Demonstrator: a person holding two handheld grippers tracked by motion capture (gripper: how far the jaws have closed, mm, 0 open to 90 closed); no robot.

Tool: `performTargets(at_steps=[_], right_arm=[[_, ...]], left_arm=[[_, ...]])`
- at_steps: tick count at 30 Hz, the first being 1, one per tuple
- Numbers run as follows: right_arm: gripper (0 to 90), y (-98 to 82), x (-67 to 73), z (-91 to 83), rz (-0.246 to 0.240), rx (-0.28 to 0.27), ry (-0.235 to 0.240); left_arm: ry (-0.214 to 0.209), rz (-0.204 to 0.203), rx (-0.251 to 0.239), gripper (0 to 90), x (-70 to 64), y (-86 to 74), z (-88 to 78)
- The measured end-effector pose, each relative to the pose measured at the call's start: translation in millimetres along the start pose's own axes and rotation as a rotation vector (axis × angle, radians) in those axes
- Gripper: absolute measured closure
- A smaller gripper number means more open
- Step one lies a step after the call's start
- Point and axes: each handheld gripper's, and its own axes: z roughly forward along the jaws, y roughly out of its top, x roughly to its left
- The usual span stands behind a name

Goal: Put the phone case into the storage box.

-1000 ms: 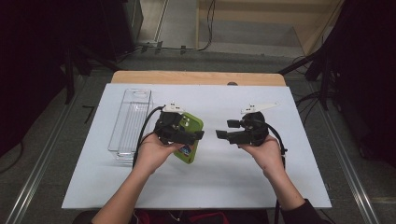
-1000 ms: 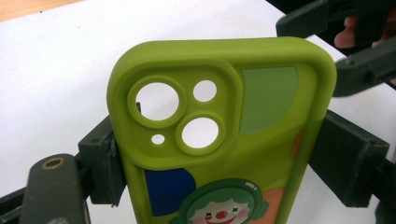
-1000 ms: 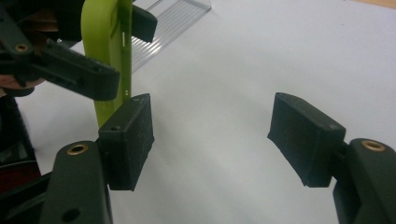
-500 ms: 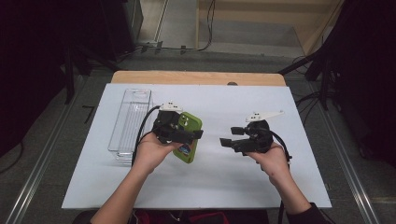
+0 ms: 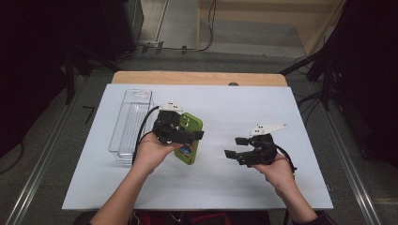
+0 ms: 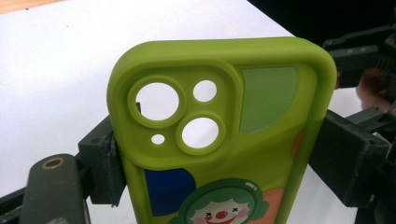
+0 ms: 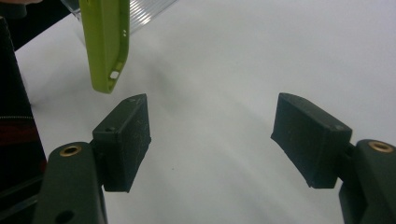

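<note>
My L gripper (image 5: 184, 136) clamped on green phone case (image 5: 188, 138), jaws on both long edges, case lifted off white table (image 5: 225, 192), left of centre. Camera cutouts + clown print face me. Clear tray (image 5: 131, 123) near left edge. My R gripper (image 5: 237, 147) spread wide, nothing between jaws, right of centre.

Bare surface (image 5: 216, 183) separates the grippers; the clear tray (image 5: 129, 124) blocks passage just beyond the left gripper (image 5: 187, 137).
</note>
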Motion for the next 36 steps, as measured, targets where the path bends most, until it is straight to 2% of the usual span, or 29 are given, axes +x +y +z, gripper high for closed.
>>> performTargets(at_steps=[15,19,22,26,36], right_arm=[[25.9,-26.1,-0.2,-4.1,-0.03,0.036,0.002],[26.0,-35.1,-2.9,-7.1,-0.003,0.035,0.009],[26.0,-40.4,-4.1,-9.6,-0.004,0.046,0.004],[25.9,-46.4,-5.8,-13.2,0.005,0.055,-0.006],[25.9,-56.0,-11.1,-14.9,0.024,0.074,-0.008]], left_arm=[[-0.017,0.005,0.007,17.1,2.6,0.1,-2.4],[-0.031,0.006,0.002,17.1,3.2,0.1,-3.5],[-0.038,0.003,-0.003,17.1,4.3,0.7,-5.2],[-0.039,0.01,-0.002,17.1,6.0,2.3,-9.4],[-0.03,-0.005,-0.022,17.1,14.2,6.6,-22.4]])
